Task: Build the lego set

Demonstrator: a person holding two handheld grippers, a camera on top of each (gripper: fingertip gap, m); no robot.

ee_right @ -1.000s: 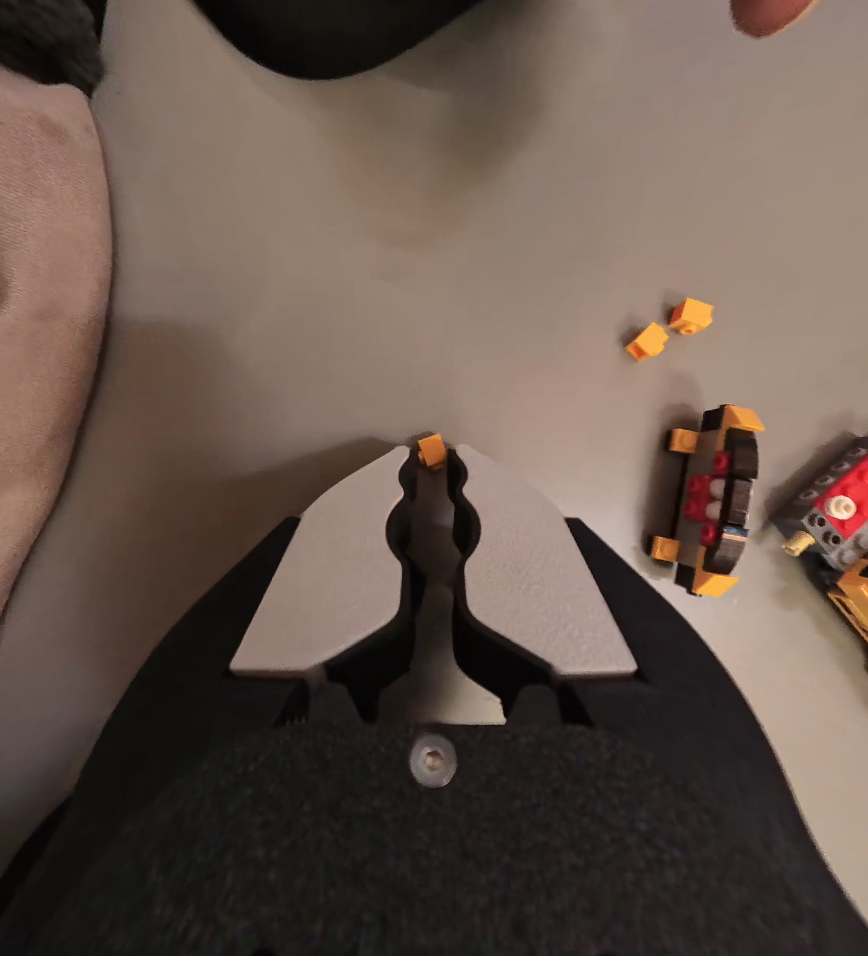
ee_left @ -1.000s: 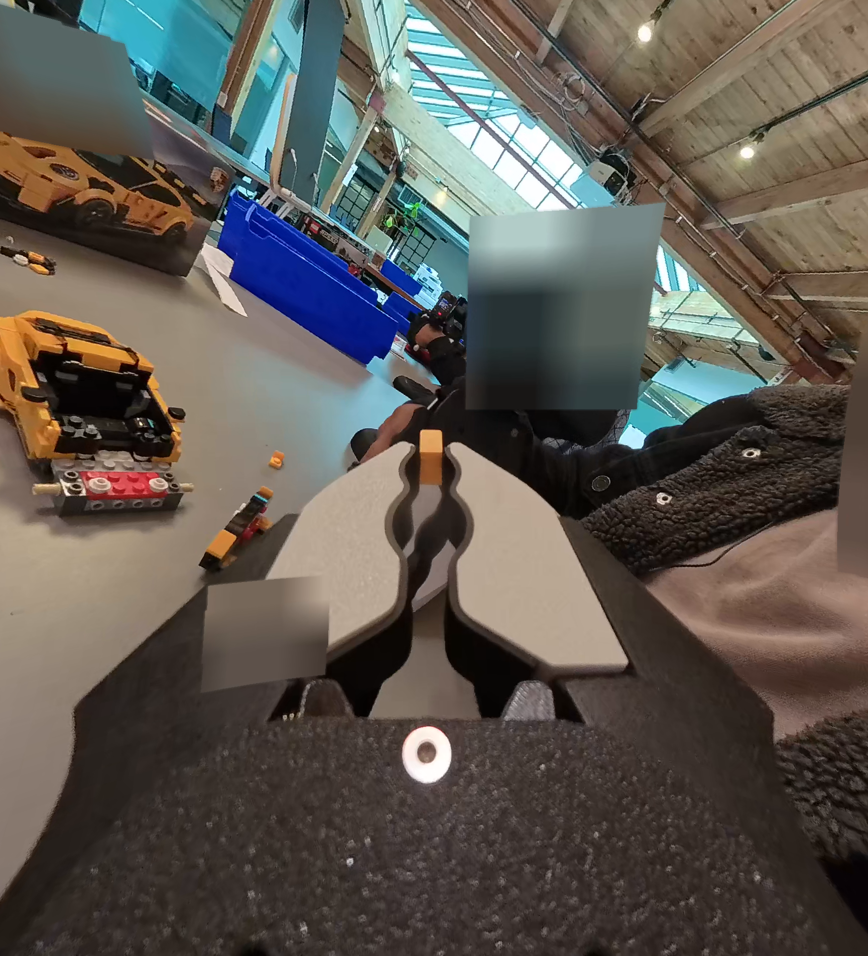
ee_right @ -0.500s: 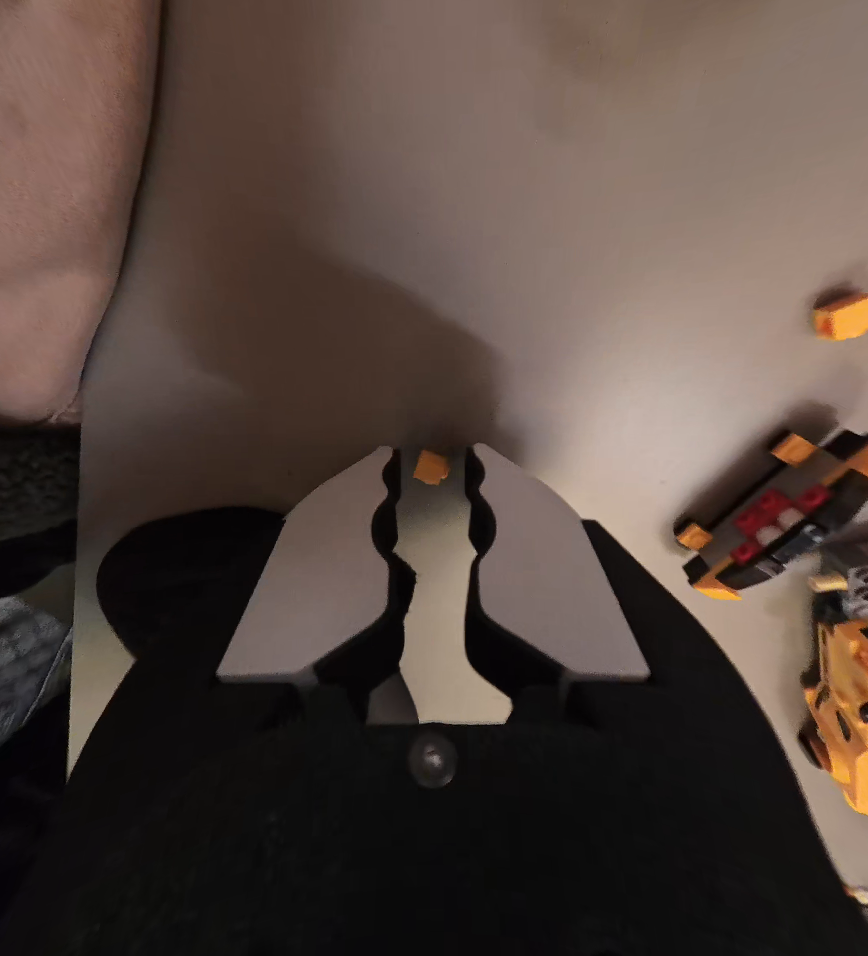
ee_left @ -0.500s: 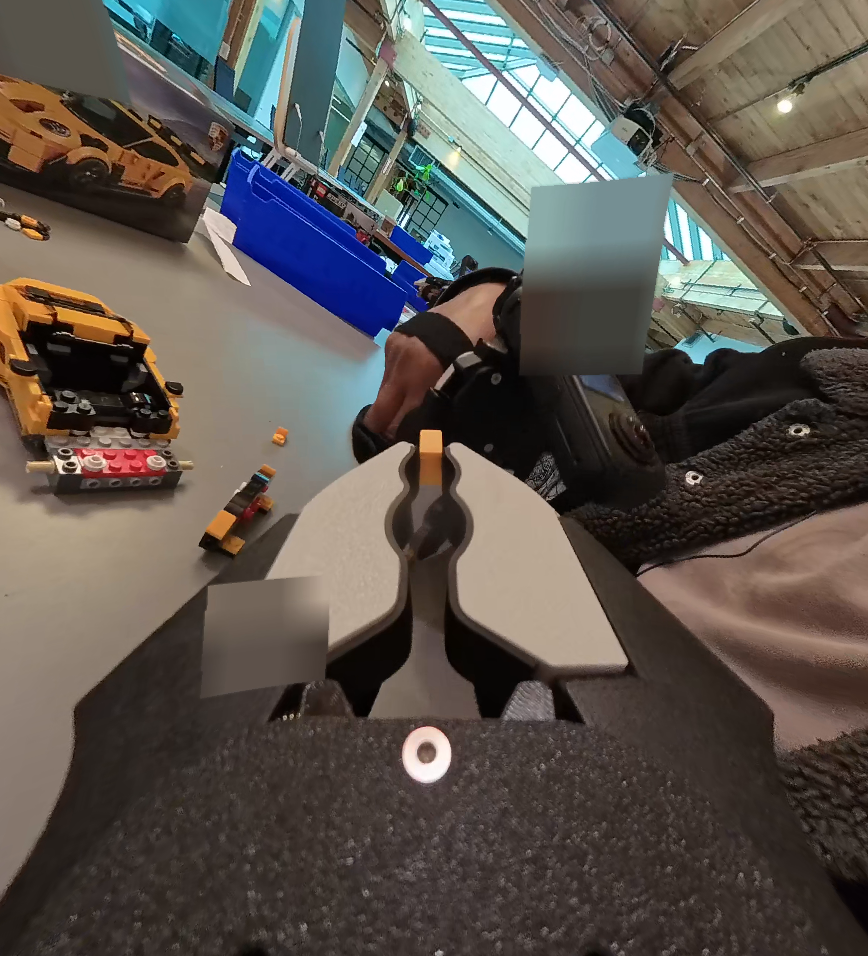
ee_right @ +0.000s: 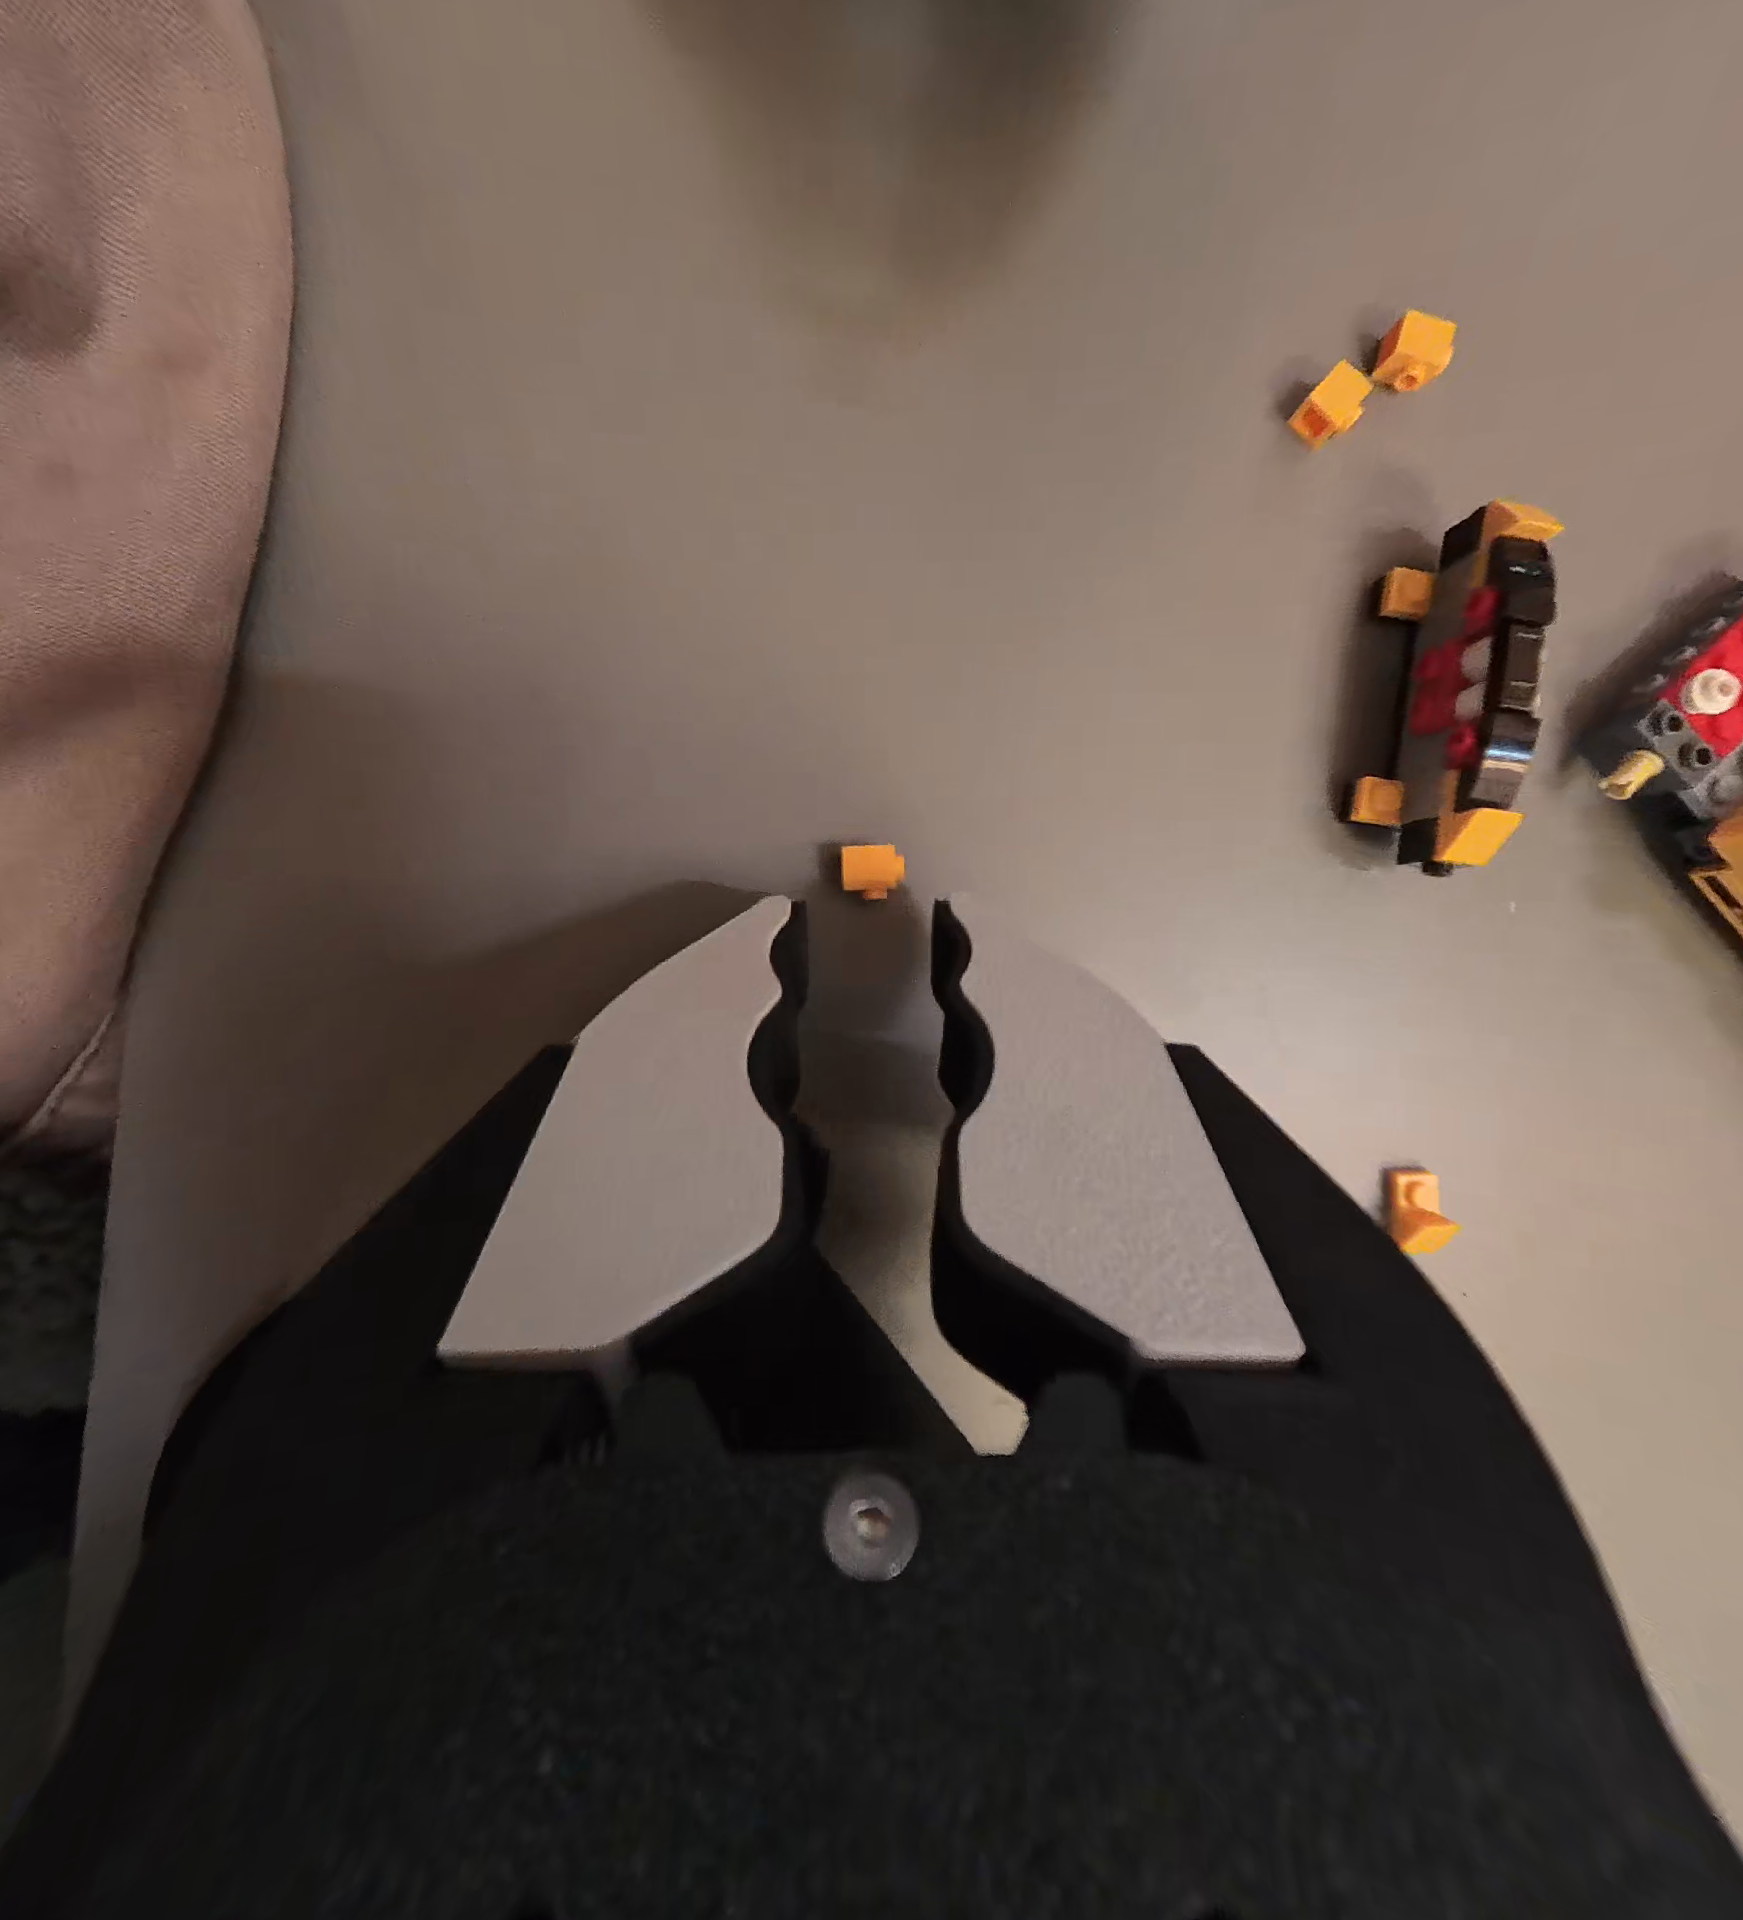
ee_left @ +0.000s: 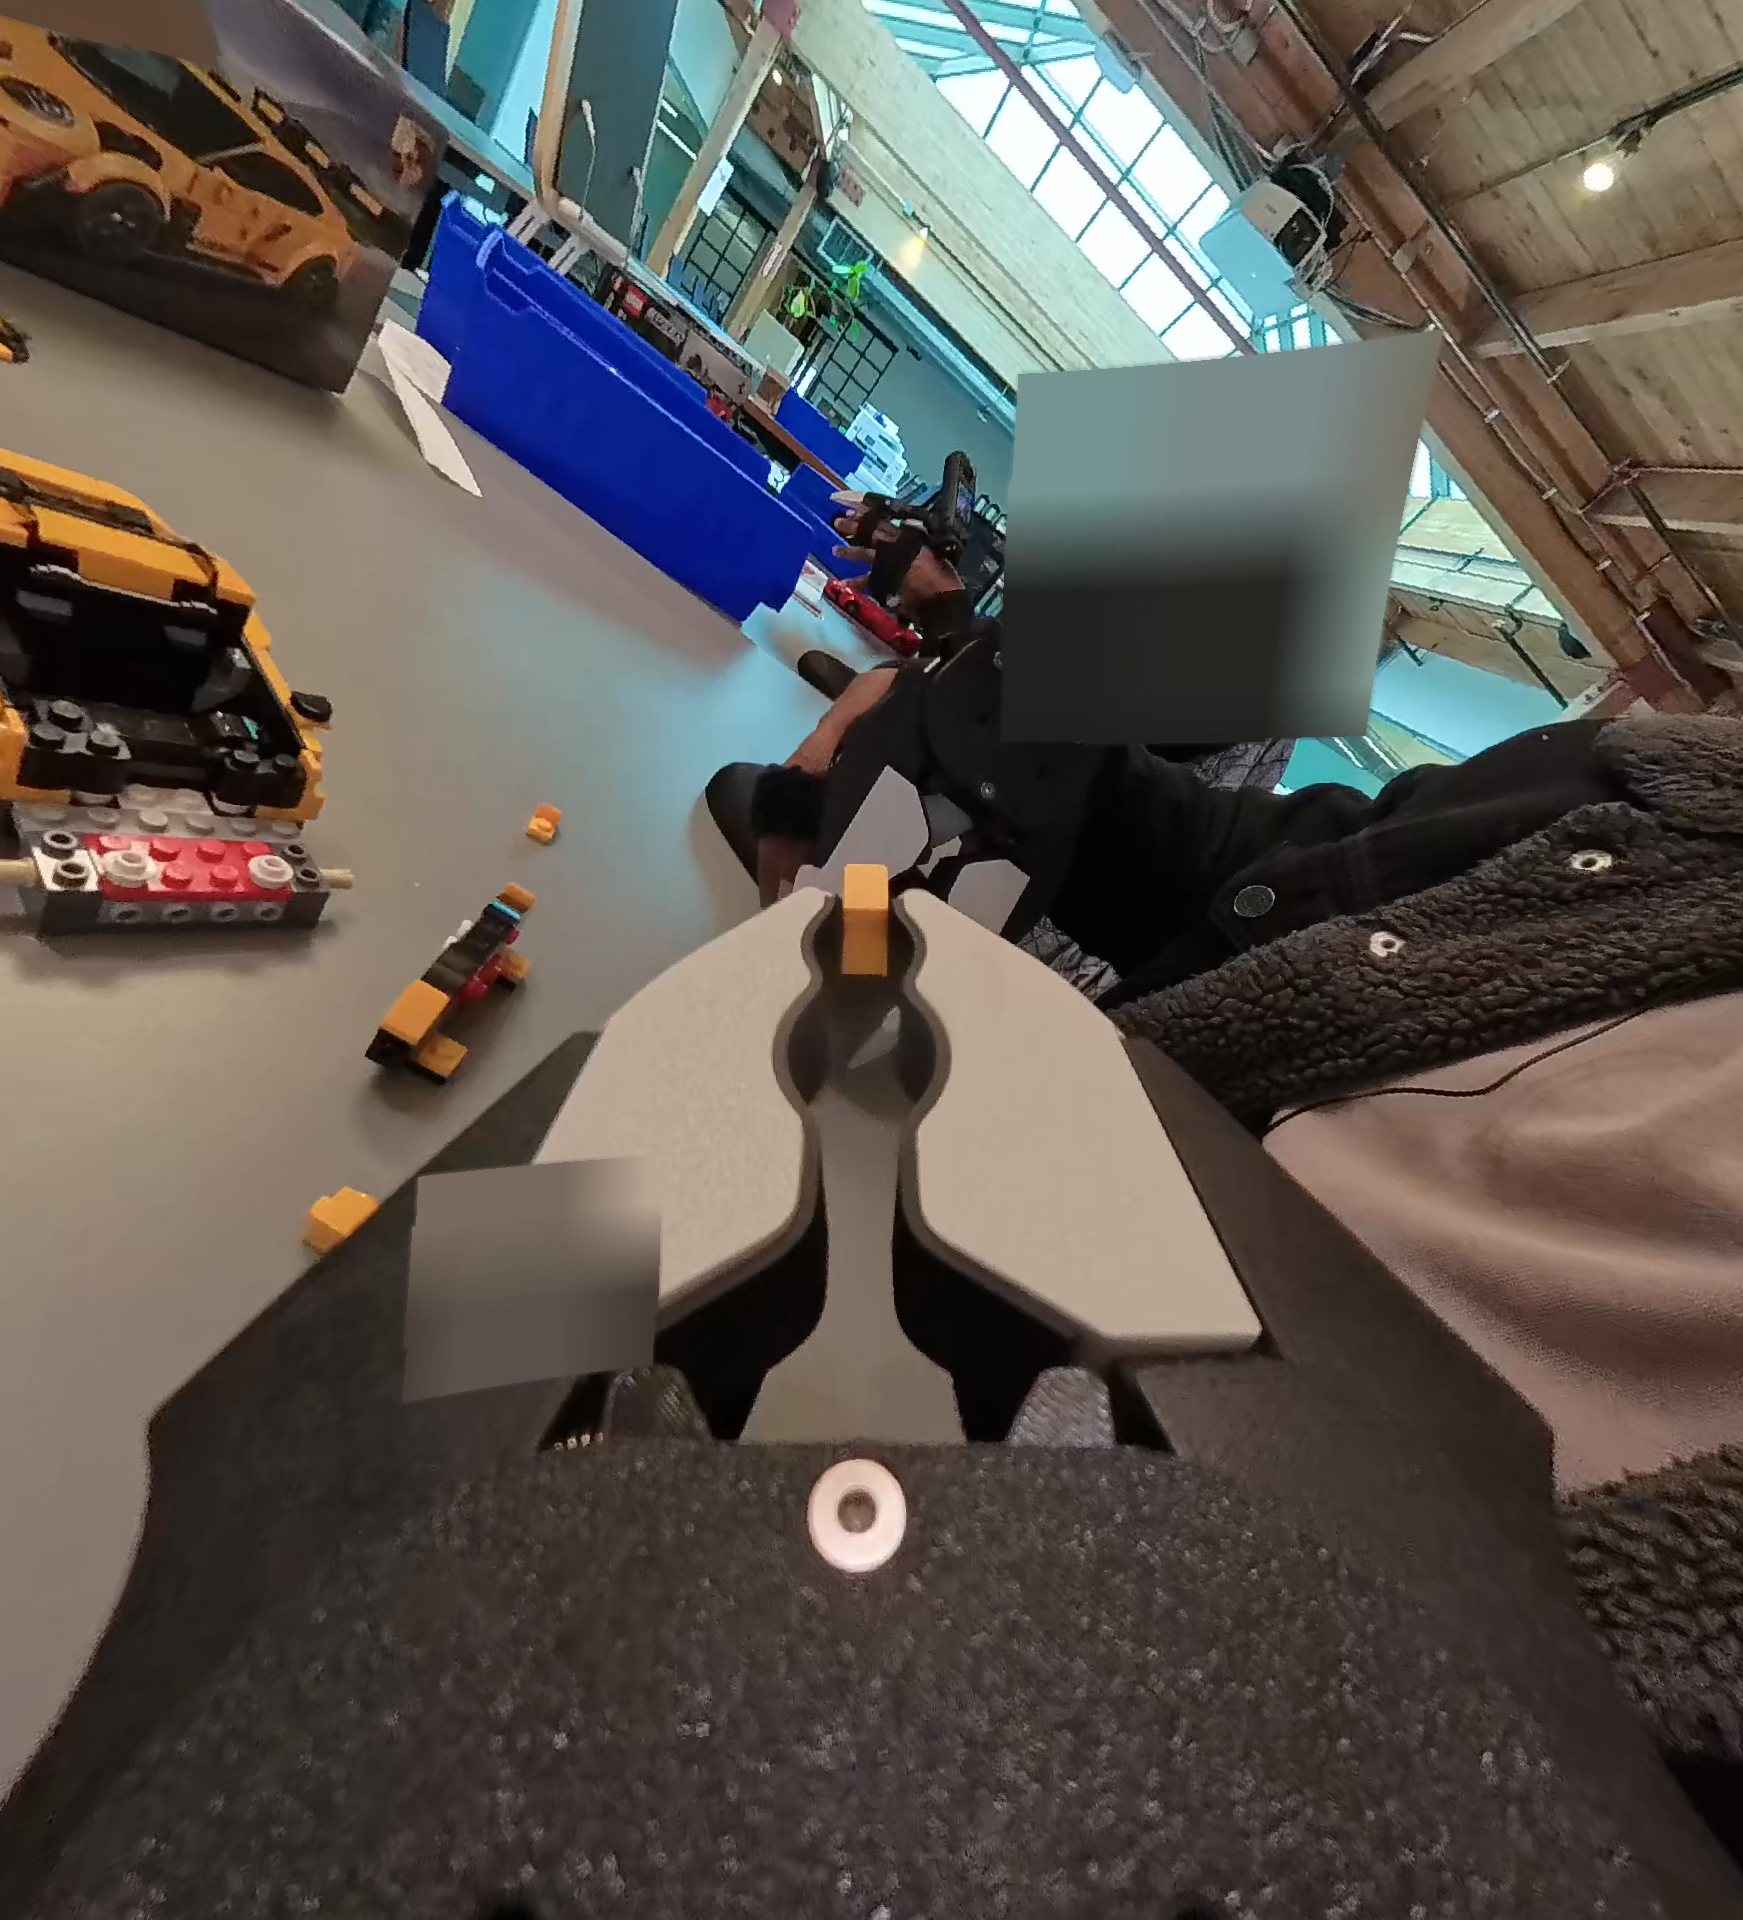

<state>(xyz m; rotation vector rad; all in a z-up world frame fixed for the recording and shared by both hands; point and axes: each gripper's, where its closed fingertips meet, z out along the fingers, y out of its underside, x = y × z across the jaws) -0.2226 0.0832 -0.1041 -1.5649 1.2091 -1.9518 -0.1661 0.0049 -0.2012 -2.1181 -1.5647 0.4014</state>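
My left gripper [ee_left: 864, 914] is shut on a small orange brick [ee_left: 864, 935] and holds it above the grey table [ee_left: 534, 644]. My right gripper [ee_right: 863, 920] is open and empty, low over the table [ee_right: 1054, 520]. A small orange brick [ee_right: 869, 868] lies on the table just beyond its fingertips. The orange lego car [ee_left: 98, 644], with its black, grey and red rear exposed, sits at the left; its rear also shows at the right edge of the right wrist view [ee_right: 1740, 707]. A black, red and orange sub-assembly [ee_right: 1449, 686] lies beside it and also shows in the left wrist view [ee_left: 451, 987].
Loose orange pieces lie on the table [ee_right: 1326, 403] [ee_right: 1415, 351] [ee_right: 1418, 1210] [ee_left: 543, 823] [ee_left: 339, 1216]. The set's box [ee_left: 150, 177] and blue bins [ee_left: 597, 416] stand at the back. A person in dark clothes [ee_left: 1106, 810] sits across. A fleece jacket [ee_left: 1469, 956] is at the right. My hands' fingertips stand some 15 cm from each other. From either gripper's tips it is about 20 cm to the orange lego car [ee_left: 98, 644].
My right gripper has opened and let go of its small orange brick, which now lies on the table in front of the fingertips. My left gripper still holds its brick.
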